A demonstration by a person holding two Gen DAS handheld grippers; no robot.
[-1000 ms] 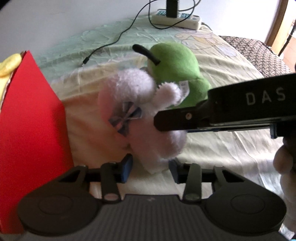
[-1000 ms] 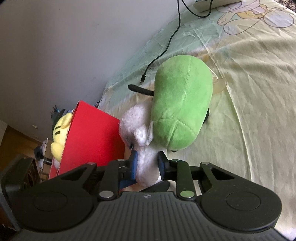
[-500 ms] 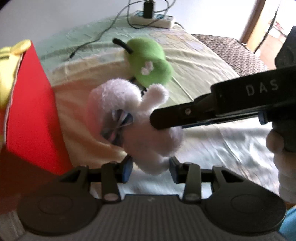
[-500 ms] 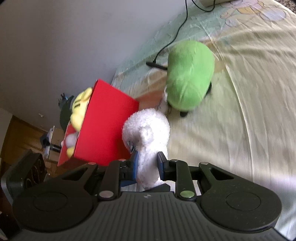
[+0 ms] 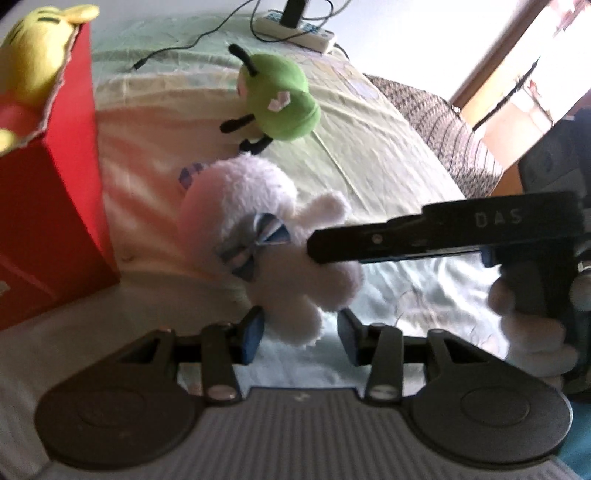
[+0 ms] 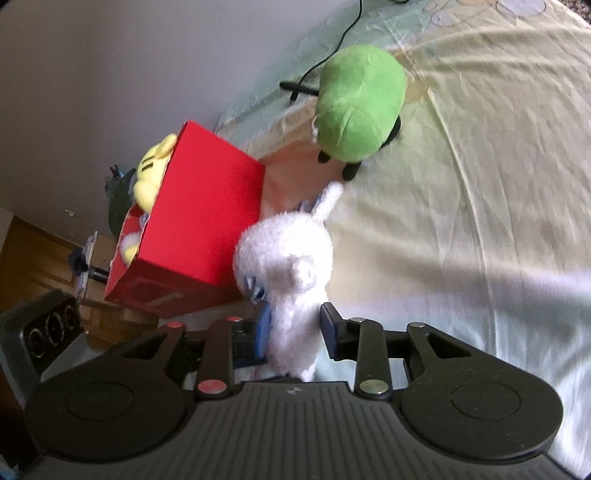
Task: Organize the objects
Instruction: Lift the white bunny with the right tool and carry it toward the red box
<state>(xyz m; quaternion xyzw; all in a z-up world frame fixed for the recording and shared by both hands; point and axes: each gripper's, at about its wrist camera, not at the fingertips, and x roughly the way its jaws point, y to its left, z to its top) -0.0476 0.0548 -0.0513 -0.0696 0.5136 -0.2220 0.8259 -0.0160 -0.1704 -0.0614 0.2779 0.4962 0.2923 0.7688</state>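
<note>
Red box [image 6: 201,218] close beside white plush [image 6: 288,266]

You are working over a bed [image 5: 369,155] that is wearing a pale green and yellow sheet. Lying directly on it: a green plush toy [image 5: 280,99], a red box [image 6: 199,221], a black cable [image 5: 177,48], and a white power strip [image 5: 295,26] at the far edge.

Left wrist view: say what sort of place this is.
Probably a bedroom: a pale green patterned bedsheet covers a bed, fluffy white and green plush toys lie on it, and a white power strip sits beyond.
</note>
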